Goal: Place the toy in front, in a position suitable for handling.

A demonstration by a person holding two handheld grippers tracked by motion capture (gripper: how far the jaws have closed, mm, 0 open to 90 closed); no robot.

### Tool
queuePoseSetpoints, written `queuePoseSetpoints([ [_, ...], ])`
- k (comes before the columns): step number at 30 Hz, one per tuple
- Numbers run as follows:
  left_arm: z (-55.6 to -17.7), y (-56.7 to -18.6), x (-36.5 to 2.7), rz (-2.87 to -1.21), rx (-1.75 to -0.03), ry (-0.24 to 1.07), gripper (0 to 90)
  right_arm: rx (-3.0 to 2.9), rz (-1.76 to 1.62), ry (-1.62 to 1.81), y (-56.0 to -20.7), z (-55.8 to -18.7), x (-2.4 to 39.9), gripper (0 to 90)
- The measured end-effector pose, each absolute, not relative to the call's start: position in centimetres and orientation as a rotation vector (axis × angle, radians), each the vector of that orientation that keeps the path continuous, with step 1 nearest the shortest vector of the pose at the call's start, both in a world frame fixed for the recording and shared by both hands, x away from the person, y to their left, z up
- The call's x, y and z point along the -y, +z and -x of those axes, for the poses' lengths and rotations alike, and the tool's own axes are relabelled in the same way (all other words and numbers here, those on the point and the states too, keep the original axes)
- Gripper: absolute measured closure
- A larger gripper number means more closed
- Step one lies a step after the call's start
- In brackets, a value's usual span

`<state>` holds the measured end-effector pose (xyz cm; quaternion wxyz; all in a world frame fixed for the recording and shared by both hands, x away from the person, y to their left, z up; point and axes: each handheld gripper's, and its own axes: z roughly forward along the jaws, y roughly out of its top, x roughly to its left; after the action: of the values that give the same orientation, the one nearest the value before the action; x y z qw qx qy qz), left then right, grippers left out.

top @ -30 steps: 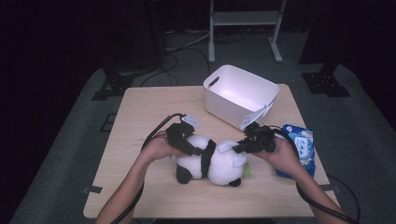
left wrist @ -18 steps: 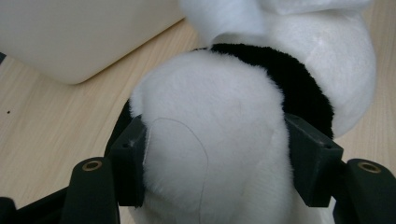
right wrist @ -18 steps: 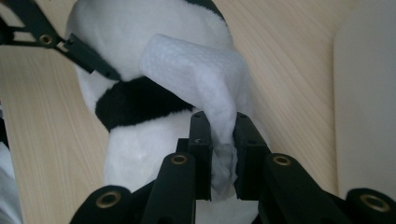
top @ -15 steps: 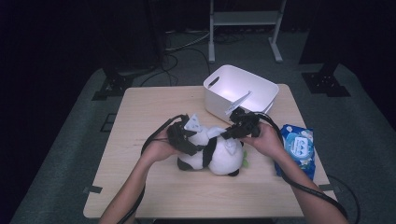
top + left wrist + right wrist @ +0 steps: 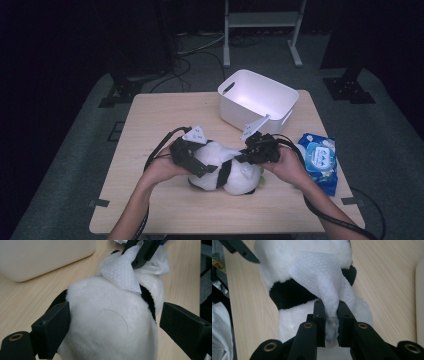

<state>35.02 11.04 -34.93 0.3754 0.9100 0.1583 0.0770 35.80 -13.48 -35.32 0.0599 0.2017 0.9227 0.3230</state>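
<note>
A black-and-white plush toy [image 5: 225, 170] is laid on its side on the tabletop [image 5: 165, 115], near the front edge, between the two hands. A white wet wipe [image 5: 322, 280] is pinched between the pressed-together jaws of the right gripper [image 5: 331, 312] and is draped over the toy's white fur and black band, apparently so that the plush can be wiped down. The left gripper [image 5: 113, 322] is placed around the toy's rounded end; its jaws have just been opening and now stand spread on either side of the fur, the right-hand one clear of it, so the toy is bracketed rather than clamped. This placement is judged to steady the toy against the drag of the wipe while leaving room to shift the hold.

A white plastic bin [image 5: 257, 100] is set at the far side of the tabletop, well apart from the toy, perhaps to receive it or the used wipe. A blue pack of wipes [image 5: 318, 160] is kept just beside the right hand, within easy reach.
</note>
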Motion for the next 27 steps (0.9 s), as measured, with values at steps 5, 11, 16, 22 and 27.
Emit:
queuePoseSetpoints([
  [5,-34.9,-34.4,-11.5,-2.303,-0.407,0.165,6.1,-2.778,-0.591,0.994,-35.4,-34.8,13.7,79.4],
  [11,-34.6,-33.7,-12.1,-2.275,-0.398,0.166,6.1,-2.780,-0.570,1.002,-35.4,-33.7,13.7,79.4],
  [16,-34.7,-33.9,-12.3,-2.307,-0.412,0.179,3.1,-2.800,-0.537,1.018,-35.4,-32.9,13.8,79.4],
  [22,-34.7,-35.1,-12.5,-2.316,-0.395,0.135,5.0,-2.823,-0.497,0.993,-35.1,-32.0,13.5,79.4],
  [27,-34.0,-35.4,-12.6,-2.326,-0.364,0.138,8.2,-2.845,-0.479,1.006,-34.5,-32.4,12.3,79.5],
])
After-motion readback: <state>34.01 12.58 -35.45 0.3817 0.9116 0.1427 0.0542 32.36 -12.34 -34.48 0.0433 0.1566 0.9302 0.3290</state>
